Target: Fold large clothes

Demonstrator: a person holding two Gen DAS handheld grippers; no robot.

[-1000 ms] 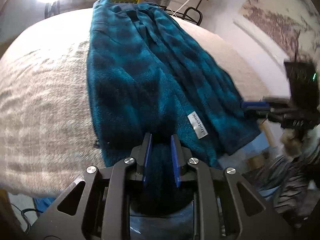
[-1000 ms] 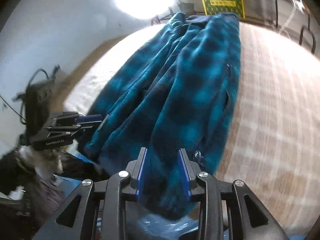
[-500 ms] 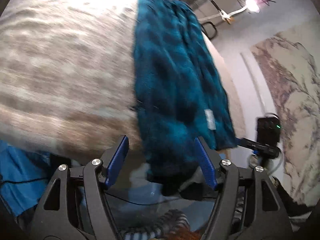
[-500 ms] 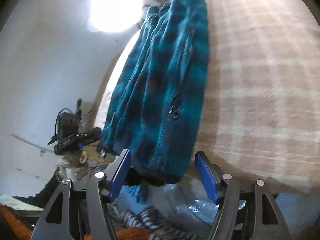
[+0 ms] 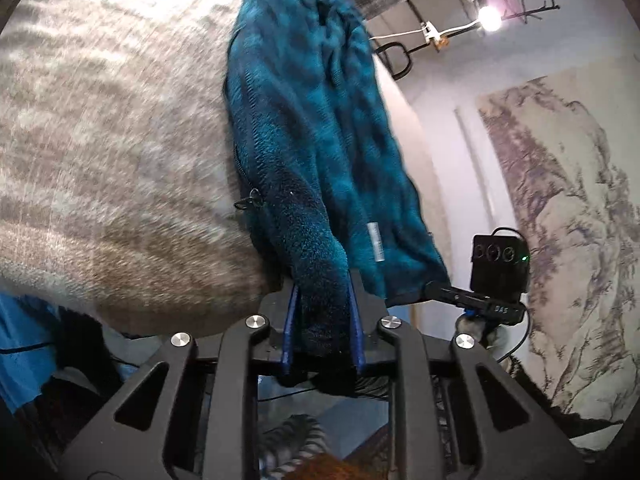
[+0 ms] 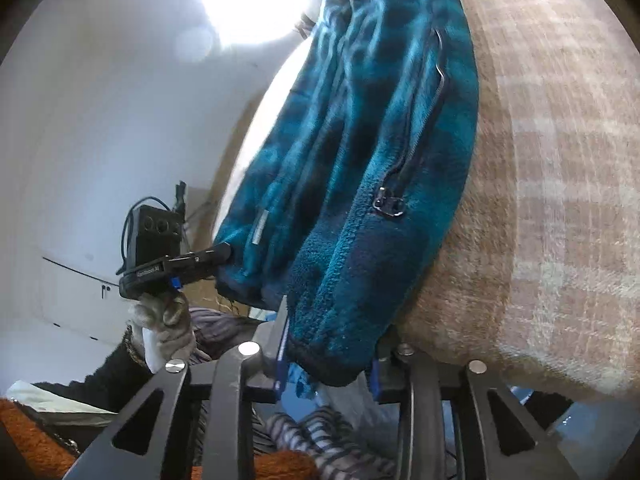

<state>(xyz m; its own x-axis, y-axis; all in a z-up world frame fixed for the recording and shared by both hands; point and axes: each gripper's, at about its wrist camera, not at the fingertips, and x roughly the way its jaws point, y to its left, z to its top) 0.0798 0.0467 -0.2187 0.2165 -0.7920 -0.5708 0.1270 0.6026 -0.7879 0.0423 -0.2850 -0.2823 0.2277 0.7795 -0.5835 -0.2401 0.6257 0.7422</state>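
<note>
Where lately agape, both tools (image 5: 322, 320) on fleece (image 5: 316, 128).

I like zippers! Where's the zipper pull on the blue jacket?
In the right wrist view the zipper pull hangs on the jacket near its lower hem, just above the right gripper and left of the beige blanket.

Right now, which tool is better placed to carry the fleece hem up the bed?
Left, narrowly. The left tool has fleece bunched deep between its fingers; the right tool pinches only the hem's edge. Both are clamped.
</note>
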